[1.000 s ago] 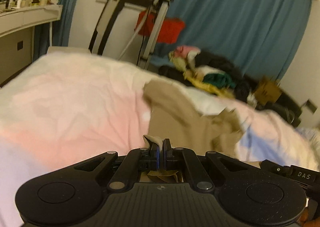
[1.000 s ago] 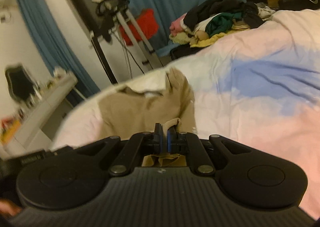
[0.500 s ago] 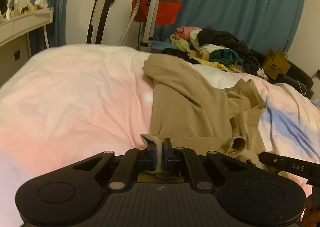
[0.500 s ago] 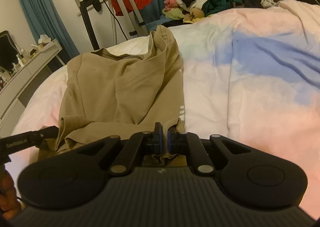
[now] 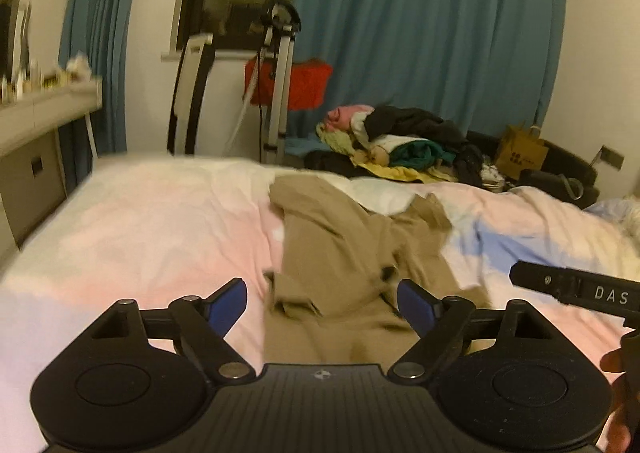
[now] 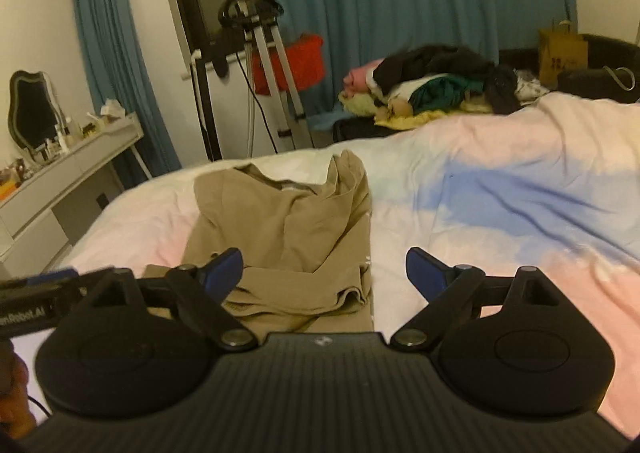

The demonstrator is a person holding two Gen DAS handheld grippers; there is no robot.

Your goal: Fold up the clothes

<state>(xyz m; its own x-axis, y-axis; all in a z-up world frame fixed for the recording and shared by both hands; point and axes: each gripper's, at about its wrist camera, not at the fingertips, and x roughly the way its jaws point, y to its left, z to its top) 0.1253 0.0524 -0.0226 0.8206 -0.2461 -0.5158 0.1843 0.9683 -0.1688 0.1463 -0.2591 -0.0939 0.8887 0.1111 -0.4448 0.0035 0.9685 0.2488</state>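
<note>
Tan garment (image 5: 344, 253) lies rumpled on the pastel bed (image 5: 140, 245), laid out but not yet neatly folded. Left gripper (image 5: 320, 303) and right gripper (image 6: 324, 269) have just sprung wide, jaws empty above it; a clothes pile (image 6: 436, 85) waits beyond.

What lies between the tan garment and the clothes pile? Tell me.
Only bare bedspread lies between the tan garment and the clothes pile, as the right wrist view shows.

A bed (image 6: 520, 189) in pink, white and blue bedding carries one rumpled tan garment (image 6: 288, 229).
</note>
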